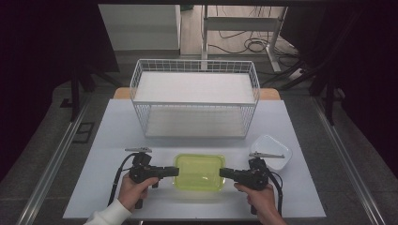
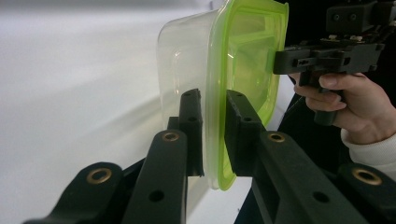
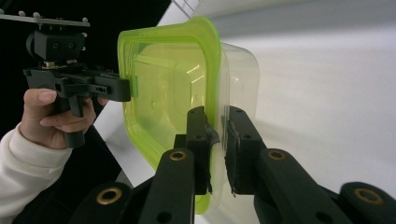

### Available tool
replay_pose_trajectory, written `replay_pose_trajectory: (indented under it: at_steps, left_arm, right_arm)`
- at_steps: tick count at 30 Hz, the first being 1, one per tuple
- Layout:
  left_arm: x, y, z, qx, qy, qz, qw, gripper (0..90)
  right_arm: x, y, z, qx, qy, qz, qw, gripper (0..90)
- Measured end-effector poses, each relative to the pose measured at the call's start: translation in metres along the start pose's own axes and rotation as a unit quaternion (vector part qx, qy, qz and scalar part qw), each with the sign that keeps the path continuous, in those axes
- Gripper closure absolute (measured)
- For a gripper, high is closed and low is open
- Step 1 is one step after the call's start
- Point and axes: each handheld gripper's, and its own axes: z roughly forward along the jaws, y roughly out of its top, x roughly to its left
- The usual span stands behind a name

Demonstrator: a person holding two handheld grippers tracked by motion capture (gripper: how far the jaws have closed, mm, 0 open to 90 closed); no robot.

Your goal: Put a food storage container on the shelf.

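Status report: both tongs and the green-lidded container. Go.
Left tongs shut on clear plastic container with lime-green lid, left rim. Right tongs shut on its right rim. White wire rack stands behind; small white tub beside the right hand.

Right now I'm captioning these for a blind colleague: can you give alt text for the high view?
Two hand-held black grippers, left gripper and right gripper, clamp opposite ends of a clear plastic container with a lime-green lid on a white table. Behind it stands a white wire basket; a white bowl sits right.
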Motion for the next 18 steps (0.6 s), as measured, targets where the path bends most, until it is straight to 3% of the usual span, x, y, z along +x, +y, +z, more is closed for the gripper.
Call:
replay_pose_trajectory:
  at_steps: [8, 18]
  left_arm:
    - [-0.013, 0.005, -0.01, -0.018, 0.005, 0.039, 0.9991, 79.2]
    - [-0.019, 0.008, -0.015, -0.03, 0.009, 0.059, 0.9978, 79.4]
  right_arm:
    - [0.011, 0.007, -0.006, -0.016, -0.003, -0.047, 0.9988, 80.2]
    - [0.018, 0.012, -0.01, -0.03, -0.004, -0.082, 0.9962, 80.1]
